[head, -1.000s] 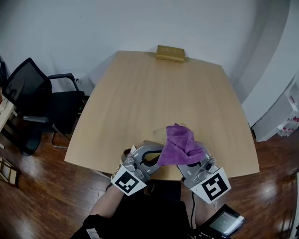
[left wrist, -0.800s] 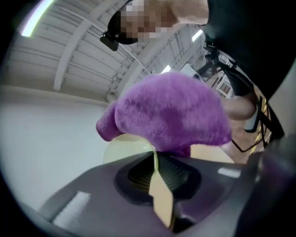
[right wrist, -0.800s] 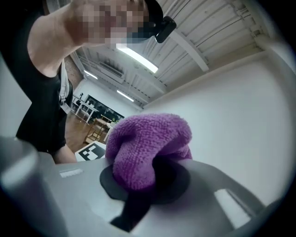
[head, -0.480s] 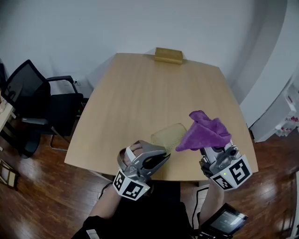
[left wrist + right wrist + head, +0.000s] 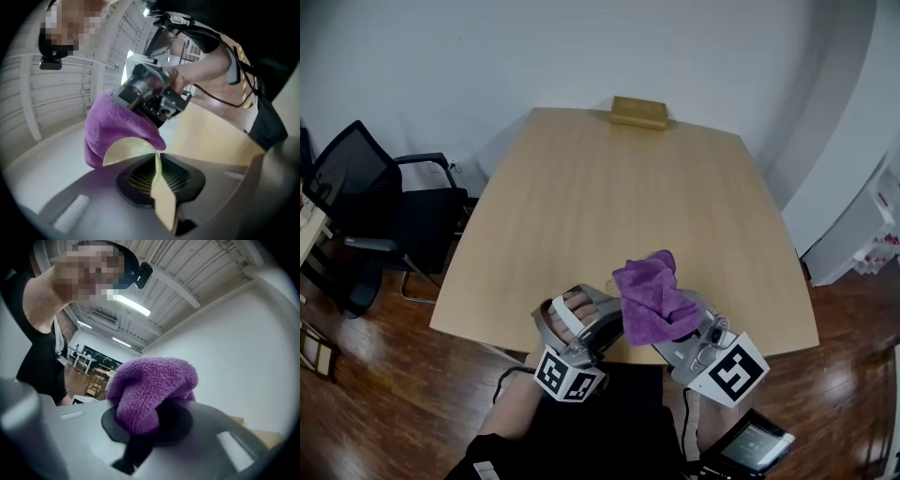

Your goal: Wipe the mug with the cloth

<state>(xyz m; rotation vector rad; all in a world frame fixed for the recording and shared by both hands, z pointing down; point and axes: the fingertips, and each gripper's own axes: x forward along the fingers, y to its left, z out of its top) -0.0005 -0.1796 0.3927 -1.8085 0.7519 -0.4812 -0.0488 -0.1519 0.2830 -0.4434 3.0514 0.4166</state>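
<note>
Purple cloth (image 5: 649, 295) is the brightest thing we see, bunched up at the near edge of the pale wooden desk (image 5: 609, 178), about the middle of that edge. The right gripper (image 5: 670, 328) has its jaws closed on a fold of it. In the right gripper view the terry cloth (image 5: 150, 385) fills the gap between the dark pads and bulges up over the right gripper (image 5: 145, 423).

Just left of the cloth, the left gripper (image 5: 602, 314) points level toward the right, with a hand (image 5: 567, 314) wrapped round its body. In the left gripper view, the left gripper (image 5: 157, 180) has its jaws nearly together, pinching the thin wall of a translucent yellowish mug (image 5: 129, 152). The wall stands edge-on between the ribbed pads, and the rounded rim curves away to the left. There the cloth (image 5: 115, 129) lies right against that rim, with the right gripper (image 5: 150, 93) behind it.

From the head view the mug is almost wholly hidden under the cloth, between the two grippers. We cannot tell whether it rests on the desk or is held clear of it.

At the far edge of the desk lies a tan box (image 5: 641, 108), well apart from the grippers. A black office chair (image 5: 366, 202) stands on the wooden floor (image 5: 384, 375) to the left of the desk.
</note>
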